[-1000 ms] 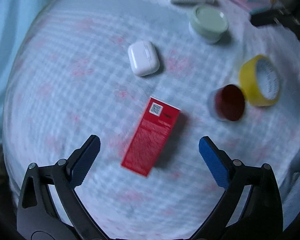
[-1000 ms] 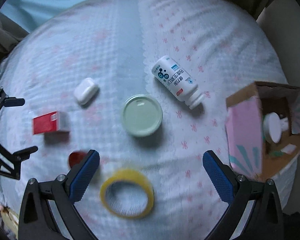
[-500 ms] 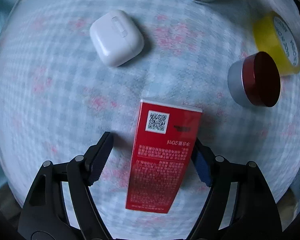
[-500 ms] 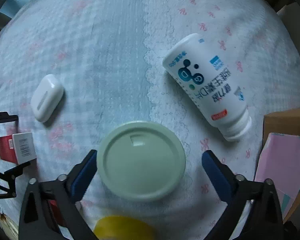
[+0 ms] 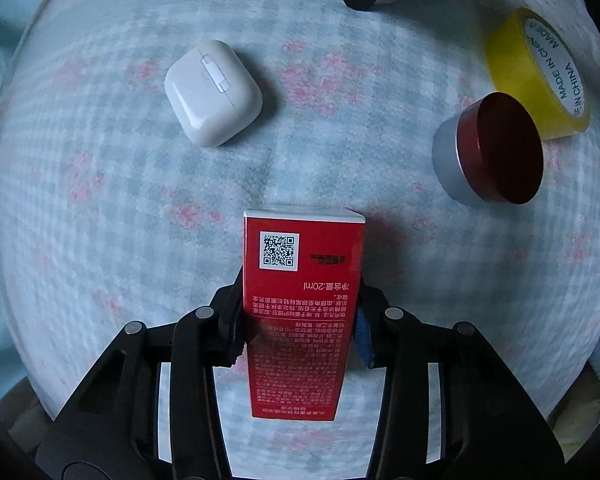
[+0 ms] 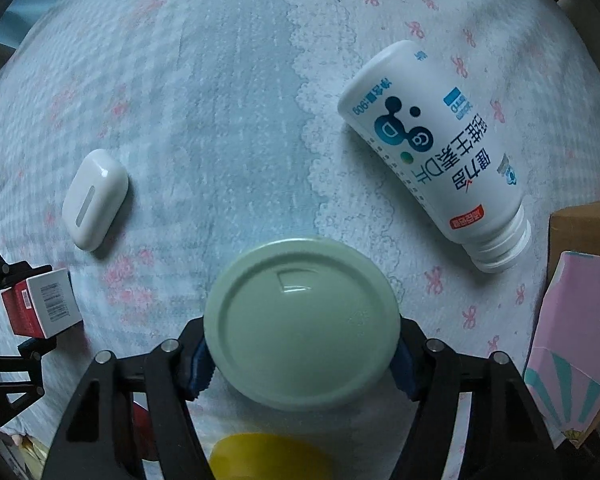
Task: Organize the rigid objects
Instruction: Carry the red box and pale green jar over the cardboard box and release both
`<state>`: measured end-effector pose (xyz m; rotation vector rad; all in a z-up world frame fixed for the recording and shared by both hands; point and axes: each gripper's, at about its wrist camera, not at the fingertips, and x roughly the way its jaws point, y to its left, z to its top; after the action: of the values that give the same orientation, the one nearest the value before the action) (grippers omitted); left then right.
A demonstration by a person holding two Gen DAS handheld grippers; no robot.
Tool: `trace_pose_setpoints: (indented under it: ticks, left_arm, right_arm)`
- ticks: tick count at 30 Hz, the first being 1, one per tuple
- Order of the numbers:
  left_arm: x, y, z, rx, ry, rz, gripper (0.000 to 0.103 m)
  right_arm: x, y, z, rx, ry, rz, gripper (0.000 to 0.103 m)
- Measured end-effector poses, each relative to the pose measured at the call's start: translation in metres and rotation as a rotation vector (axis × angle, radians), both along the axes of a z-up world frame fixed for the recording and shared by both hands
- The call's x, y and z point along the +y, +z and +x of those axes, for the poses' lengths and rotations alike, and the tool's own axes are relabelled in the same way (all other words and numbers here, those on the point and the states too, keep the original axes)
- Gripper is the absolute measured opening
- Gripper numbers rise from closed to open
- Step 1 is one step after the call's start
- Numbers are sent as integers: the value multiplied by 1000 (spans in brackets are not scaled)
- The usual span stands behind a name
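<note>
left gripper is clamped on the red box; right gripper, low centre, is closing round the green jar: seat both grips squarely, then lift straight.

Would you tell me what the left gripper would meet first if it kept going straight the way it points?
Probably the pale checked tablecloth: the left gripper points down at it, shut on the red rectangular carton lying there.

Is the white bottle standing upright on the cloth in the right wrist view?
No, the white bottle lies on its side on the cloth, with its neck pointing toward the cardboard box.
</note>
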<state>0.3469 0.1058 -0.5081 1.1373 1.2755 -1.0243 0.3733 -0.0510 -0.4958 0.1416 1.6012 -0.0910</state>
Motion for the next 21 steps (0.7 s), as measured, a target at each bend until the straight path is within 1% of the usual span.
trace_pose_setpoints:
  ticks: [4, 6, 10, 12, 15, 17, 18, 21]
  left_arm:
    - [9, 2, 3, 3, 37, -4, 38]
    - [14, 9, 3, 0, 64, -17, 38]
    - [26, 29, 5, 15, 151, -53, 38]
    - [34, 43, 8, 33, 211, -80, 38]
    - [44, 66, 9, 26, 293, -115, 38]
    - [48, 86, 9, 26, 362, -149, 38]
    - [50, 94, 6, 28, 385, -163, 38]
    - [50, 132, -8, 15, 458, -223, 38]
  right_arm:
    - [8, 16, -1, -26, -9, -6, 66]
    - [10, 25, -6, -40, -13, -2, 66]
    - [13, 42, -19, -63, -10, -1, 66]
    - [17, 52, -25, -76, -10, -1, 66]
    - [16, 75, -39, -100, -14, 1, 66]
    - [14, 91, -48, -117, -16, 3, 66]
    - [14, 100, -54, -128, -17, 3, 66]
    - [10, 136, -75, -167, -26, 9, 66]
